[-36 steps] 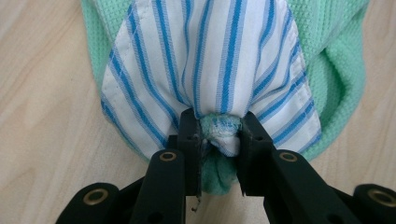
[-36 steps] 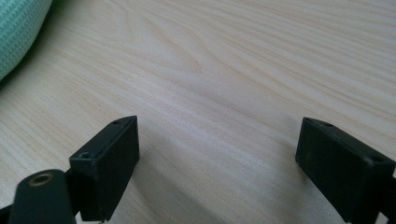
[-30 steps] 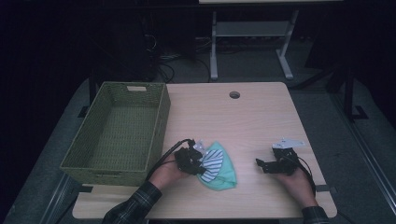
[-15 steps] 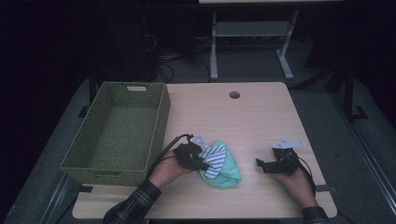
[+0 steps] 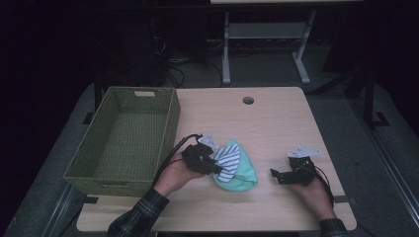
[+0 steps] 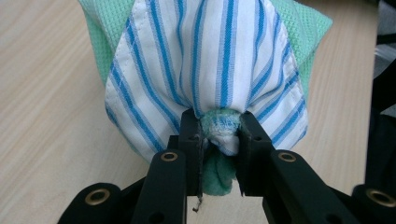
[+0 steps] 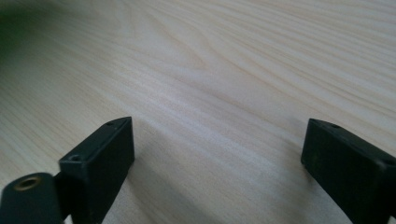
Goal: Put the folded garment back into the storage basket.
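Left tool (image 6: 219, 140) pinches striped cloth (image 6: 210, 60), hiding green cloth (image 6: 313, 32).

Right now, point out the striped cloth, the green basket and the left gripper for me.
striped cloth (image 6: 210, 60): left gripper view, middle of the striped panel.
green basket (image 5: 169, 129): high view, right wall.
left gripper (image 6: 219, 140): left gripper view, between its fingers, clamped on the cloth.

One green woven rectangular basket (image 5: 123, 138). One white cloth with blue stripes (image 6: 210, 70). One mint-green waffle-weave cloth (image 6: 308, 32) beneath it. Two black two-jaw grippers: left gripper (image 5: 213, 165), right gripper (image 5: 276, 176). One light wooden table (image 5: 276, 123) with one round cable hole (image 5: 248, 100).
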`<act>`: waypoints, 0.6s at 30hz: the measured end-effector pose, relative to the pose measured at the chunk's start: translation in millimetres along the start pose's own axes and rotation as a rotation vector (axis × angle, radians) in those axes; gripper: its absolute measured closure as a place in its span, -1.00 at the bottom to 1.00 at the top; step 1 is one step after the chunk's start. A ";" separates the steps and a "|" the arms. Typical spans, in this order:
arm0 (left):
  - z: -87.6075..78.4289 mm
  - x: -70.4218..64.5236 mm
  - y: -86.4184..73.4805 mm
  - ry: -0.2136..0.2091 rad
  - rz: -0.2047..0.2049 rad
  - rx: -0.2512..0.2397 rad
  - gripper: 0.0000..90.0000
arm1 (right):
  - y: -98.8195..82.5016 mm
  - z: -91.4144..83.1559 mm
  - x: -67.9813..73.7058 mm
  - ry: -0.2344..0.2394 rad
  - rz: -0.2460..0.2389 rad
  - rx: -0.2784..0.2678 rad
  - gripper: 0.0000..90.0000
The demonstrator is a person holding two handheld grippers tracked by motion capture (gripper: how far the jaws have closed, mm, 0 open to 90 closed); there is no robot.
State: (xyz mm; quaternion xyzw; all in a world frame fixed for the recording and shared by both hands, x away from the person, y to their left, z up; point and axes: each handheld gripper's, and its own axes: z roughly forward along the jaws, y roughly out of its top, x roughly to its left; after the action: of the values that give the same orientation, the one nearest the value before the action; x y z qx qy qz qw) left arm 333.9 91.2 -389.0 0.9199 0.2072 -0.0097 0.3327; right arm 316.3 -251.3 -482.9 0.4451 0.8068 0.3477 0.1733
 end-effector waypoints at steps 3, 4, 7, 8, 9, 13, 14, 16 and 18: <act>-5.4 -0.9 2.4 0.006 0.002 0.001 0.65 | 0.4 1.2 0.7 -0.004 0.010 0.015 -0.96; -7.0 -0.9 2.9 0.007 0.000 -0.003 0.65 | 0.5 1.4 0.8 -0.005 0.010 0.016 -0.96; -13.0 0.6 4.3 0.017 0.001 0.001 0.65 | 0.5 1.5 0.7 -0.008 0.012 0.019 -0.97; -14.9 1.5 4.7 0.015 0.000 -0.002 0.65 | 0.5 1.6 0.7 -0.009 0.012 0.019 -0.97; -16.9 1.9 5.3 0.016 -0.002 -0.002 0.66 | 0.5 1.5 0.8 -0.010 0.013 0.020 -0.97; -26.6 4.0 8.7 0.024 0.002 0.002 0.65 | 0.5 1.5 0.8 -0.009 0.013 0.019 -0.97; -29.3 5.0 9.5 0.025 0.000 -0.004 0.65 | 0.5 1.6 0.8 -0.009 0.013 0.019 -0.97; -35.3 7.2 11.3 0.031 -0.005 -0.011 0.65 | 0.5 1.6 0.8 -0.009 0.013 0.019 -0.97; -40.8 9.1 12.6 0.039 -0.011 -0.026 0.65 | 0.5 1.6 0.8 -0.009 0.012 0.019 -0.97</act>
State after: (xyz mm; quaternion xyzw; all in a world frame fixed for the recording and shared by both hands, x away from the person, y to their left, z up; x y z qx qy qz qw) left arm 342.2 111.0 -350.9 0.9143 0.2190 0.0092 0.3406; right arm 317.1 -249.8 -483.6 0.4534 0.8064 0.3392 0.1708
